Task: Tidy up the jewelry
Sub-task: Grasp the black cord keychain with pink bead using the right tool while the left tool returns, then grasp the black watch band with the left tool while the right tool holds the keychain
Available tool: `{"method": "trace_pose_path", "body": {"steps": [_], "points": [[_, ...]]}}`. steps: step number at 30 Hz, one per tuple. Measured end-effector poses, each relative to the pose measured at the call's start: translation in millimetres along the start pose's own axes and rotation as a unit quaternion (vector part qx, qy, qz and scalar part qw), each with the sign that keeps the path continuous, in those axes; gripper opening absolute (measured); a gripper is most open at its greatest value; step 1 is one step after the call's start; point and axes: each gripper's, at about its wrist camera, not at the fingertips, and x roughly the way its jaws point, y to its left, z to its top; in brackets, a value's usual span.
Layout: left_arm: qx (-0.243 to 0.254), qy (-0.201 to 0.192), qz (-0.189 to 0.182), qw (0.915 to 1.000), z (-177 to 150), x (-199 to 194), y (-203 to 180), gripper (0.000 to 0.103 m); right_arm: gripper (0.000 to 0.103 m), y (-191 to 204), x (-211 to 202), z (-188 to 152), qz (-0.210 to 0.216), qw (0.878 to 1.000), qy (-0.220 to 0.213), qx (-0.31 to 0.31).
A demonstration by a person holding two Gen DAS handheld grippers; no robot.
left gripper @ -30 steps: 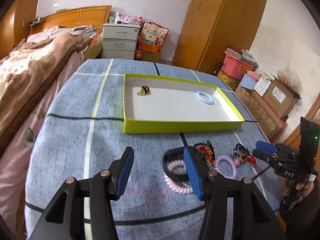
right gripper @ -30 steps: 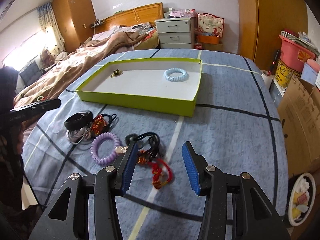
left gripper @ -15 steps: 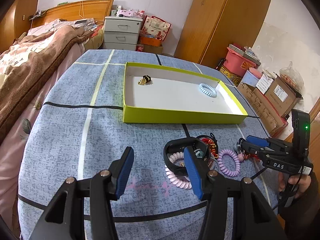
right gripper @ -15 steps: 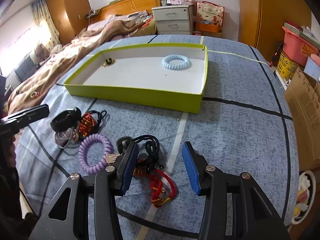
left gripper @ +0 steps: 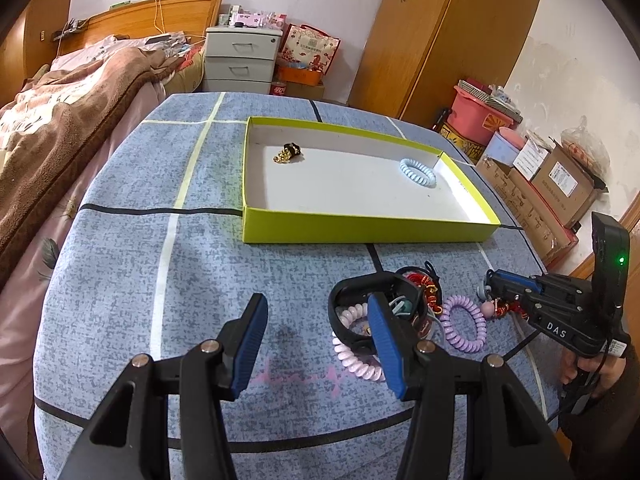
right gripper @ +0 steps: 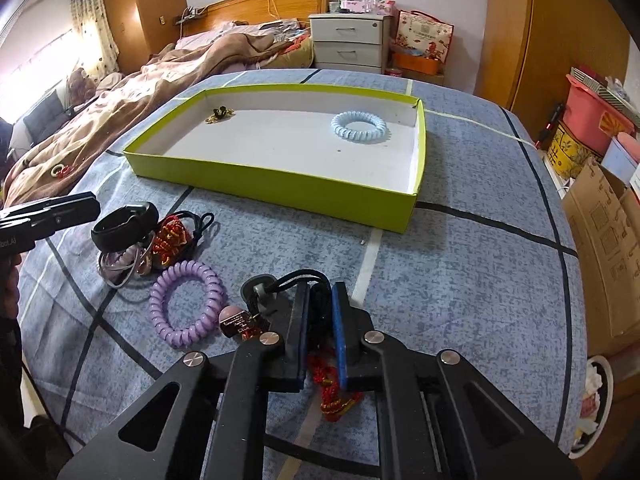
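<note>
L gripper [left gripper: 316,340] jaws wide apart; R gripper [right gripper: 320,322] jaws nearly closed.

Three coil bands [right gripper: 185,303], one black bracelet [right gripper: 124,227], two red charms [right gripper: 171,238], one gold trinket [right gripper: 219,114], one box [right gripper: 280,186], two claws [right gripper: 320,322].

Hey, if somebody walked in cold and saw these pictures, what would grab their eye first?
Probably the lime-green tray mid-table, holding only a light blue coil band and a small gold-and-black trinket. Next, the right gripper closed on a black cord with red-and-gold charm, beside a purple coil band.
</note>
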Motion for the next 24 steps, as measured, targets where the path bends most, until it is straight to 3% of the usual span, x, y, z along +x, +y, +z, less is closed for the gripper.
{"method": "trace_pose_path", "body": {"steps": [10, 15, 24], "points": [[0.017, 0.013, -0.011, 0.9997, 3, 9, -7, 0.054, 0.010, -28, -26, 5, 0.025, 0.995, -0.064, 0.072], [0.040, 0.025, -0.005, 0.9989, 5, 17, -14, 0.054, 0.010, -38, -21, 5, 0.002, 0.994, -0.056, 0.089], [0.067, 0.028, 0.025, 0.9971, 12, 25, -22, 0.054, 0.010, -30, -13, 3, -0.015, 0.997, -0.038, 0.063]]}}
